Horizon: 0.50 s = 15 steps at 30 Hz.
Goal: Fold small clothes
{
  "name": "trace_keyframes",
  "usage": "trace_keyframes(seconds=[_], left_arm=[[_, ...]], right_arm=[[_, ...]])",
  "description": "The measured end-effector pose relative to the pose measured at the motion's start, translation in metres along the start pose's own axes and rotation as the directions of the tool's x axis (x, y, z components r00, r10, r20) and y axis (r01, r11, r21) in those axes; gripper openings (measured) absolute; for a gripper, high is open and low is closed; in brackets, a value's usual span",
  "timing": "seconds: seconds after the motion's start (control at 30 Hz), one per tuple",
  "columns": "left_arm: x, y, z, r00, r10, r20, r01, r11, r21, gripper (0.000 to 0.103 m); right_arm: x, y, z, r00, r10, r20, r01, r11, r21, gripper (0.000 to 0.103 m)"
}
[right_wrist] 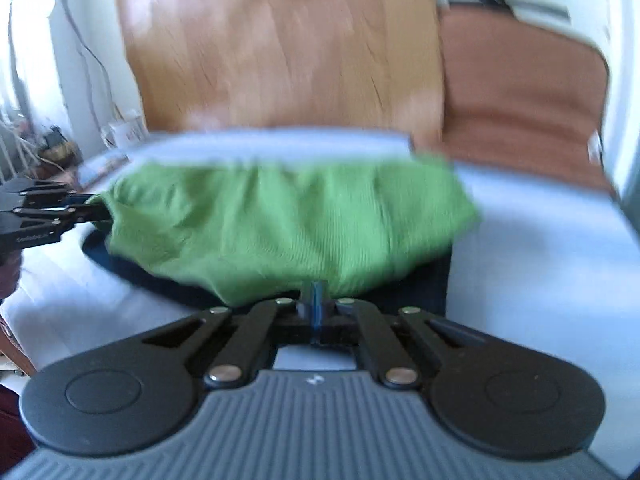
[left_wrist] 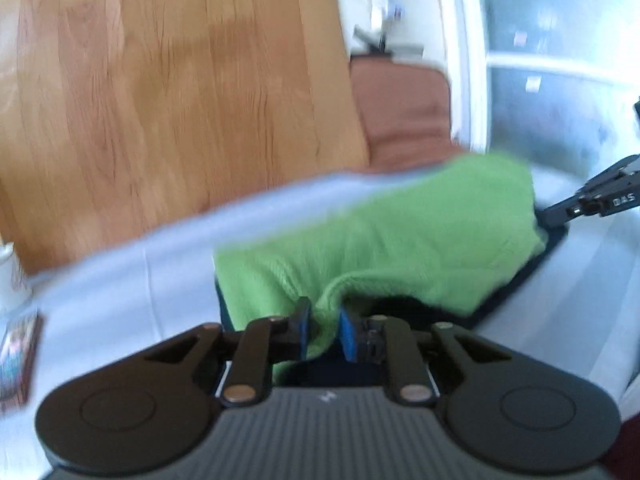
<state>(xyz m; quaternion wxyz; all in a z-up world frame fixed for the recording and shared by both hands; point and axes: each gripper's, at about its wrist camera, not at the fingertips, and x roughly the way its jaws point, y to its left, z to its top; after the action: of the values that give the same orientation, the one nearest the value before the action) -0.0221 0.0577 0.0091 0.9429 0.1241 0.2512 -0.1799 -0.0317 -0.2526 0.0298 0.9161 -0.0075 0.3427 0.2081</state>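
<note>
Both views blurred. Far left in my left wrist view: a white cup [left_wrist: 12, 276] and a small box [left_wrist: 18, 356] on the bench [left_wrist: 120, 280], which is covered in pale cloth. My left hand-held gripper [left_wrist: 325, 330] is clenched on a fold of the green garment [left_wrist: 400, 232], fabric bunched between the blue pads [left_wrist: 347, 334]. The garment is lifted at both ends and sags across the middle, over a dark cloth [left_wrist: 516, 284] lying flat on the bench. My right hand-held gripper [right_wrist: 316, 296] is pinched tight on the garment's near edge. Behind: wooden board [left_wrist: 180, 80], brown cushion [right_wrist: 520, 92] at right.
</note>
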Motion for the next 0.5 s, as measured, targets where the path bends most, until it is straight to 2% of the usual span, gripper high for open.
trace_keyframes(seconds=[0.07, 0.1, 0.17, 0.2, 0.27, 0.3, 0.33, 0.4, 0.5], left_arm=[[0.004, -0.003, -0.011, 0.999, 0.023, -0.042, -0.024, 1.000, -0.009, 0.018], [0.003, -0.003, -0.013, 0.999, 0.029, -0.042, -0.029, 1.000, -0.011, 0.018], [-0.007, 0.001, -0.010, 0.999, 0.022, -0.029, -0.023, 0.999, -0.024, 0.026], [-0.017, 0.005, -0.006, 1.000, 0.010, -0.006, -0.010, 0.999, -0.045, 0.029], [-0.031, 0.017, -0.002, 0.999, 0.018, 0.049, -0.014, 0.996, -0.092, 0.045], [-0.037, 0.025, 0.000, 0.997, 0.030, 0.071, -0.020, 0.991, -0.133, 0.049], [-0.040, 0.034, 0.003, 0.996, 0.037, 0.086, -0.021, 0.983, -0.184, 0.050], [-0.039, 0.058, 0.011, 0.995, 0.042, 0.096, -0.010, 0.949, -0.314, 0.050], [-0.014, 0.083, 0.025, 0.998, 0.052, 0.040, -0.028, 0.888, -0.460, 0.048]], right_arm=[[0.012, 0.002, -0.017, 0.999, -0.014, -0.044, 0.014, 1.000, 0.011, 0.003], [0.012, 0.001, -0.020, 0.999, -0.007, -0.037, 0.007, 1.000, 0.009, 0.005], [0.001, 0.001, -0.014, 0.999, 0.004, -0.031, -0.004, 1.000, 0.005, 0.006], [-0.009, -0.002, -0.006, 1.000, 0.001, 0.012, -0.001, 1.000, 0.006, 0.009], [-0.027, -0.015, 0.008, 0.995, -0.019, 0.096, 0.015, 0.999, 0.044, 0.029], [-0.033, -0.027, 0.018, 0.989, -0.048, 0.141, 0.035, 0.995, 0.091, 0.051], [-0.034, -0.038, 0.025, 0.981, -0.079, 0.178, 0.055, 0.989, 0.138, 0.065], [-0.027, -0.062, 0.039, 0.966, -0.131, 0.222, 0.079, 0.970, 0.229, 0.068], [0.003, -0.094, 0.052, 0.971, -0.136, 0.197, 0.049, 0.919, 0.392, 0.068]])
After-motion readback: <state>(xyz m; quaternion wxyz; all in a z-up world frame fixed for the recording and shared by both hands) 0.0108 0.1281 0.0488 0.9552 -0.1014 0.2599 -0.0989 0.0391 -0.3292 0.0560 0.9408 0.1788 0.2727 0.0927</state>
